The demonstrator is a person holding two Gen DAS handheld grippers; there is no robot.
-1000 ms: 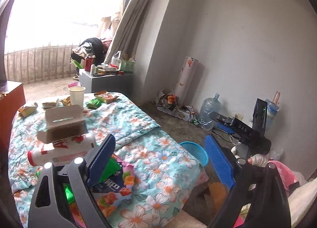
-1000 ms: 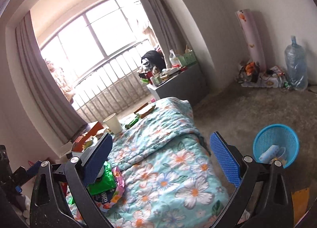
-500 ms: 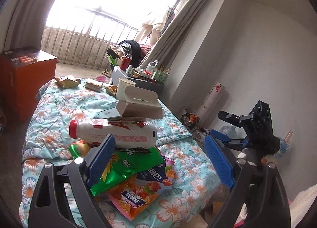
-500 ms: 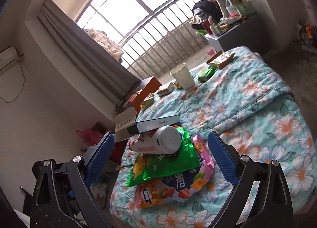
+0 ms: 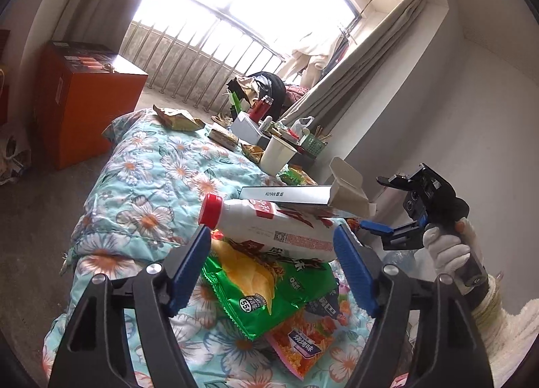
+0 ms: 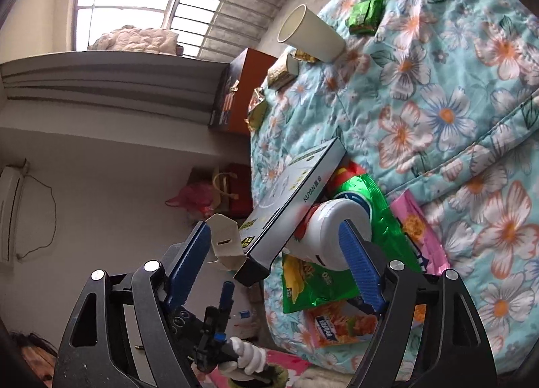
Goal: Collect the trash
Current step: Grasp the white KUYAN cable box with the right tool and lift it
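Note:
A pile of trash lies at the near end of the floral quilt (image 5: 148, 185): a white bottle with a red cap (image 5: 269, 226), a flat grey box with an open flap (image 5: 303, 194) on it, a green chip bag (image 5: 262, 287) and a pink snack bag (image 5: 303, 347) beneath. My left gripper (image 5: 273, 270) is open, its jaws either side of the bottle and chip bag. My right gripper (image 6: 276, 266) is open around the box end (image 6: 283, 219) and the bottle's base (image 6: 337, 229). The right gripper also shows in the left wrist view (image 5: 404, 212).
A paper cup (image 5: 278, 155) and several small wrappers (image 5: 178, 118) lie farther along the quilt. An orange cabinet (image 5: 84, 98) stands left of the bed. A cluttered grey table (image 5: 249, 128) sits by the barred window. A pink bag (image 6: 198, 196) lies on the floor.
Both grippers have swung toward the trash pile and come close to it. The bottle and box now sit between the jaws; the blue basket has left view.

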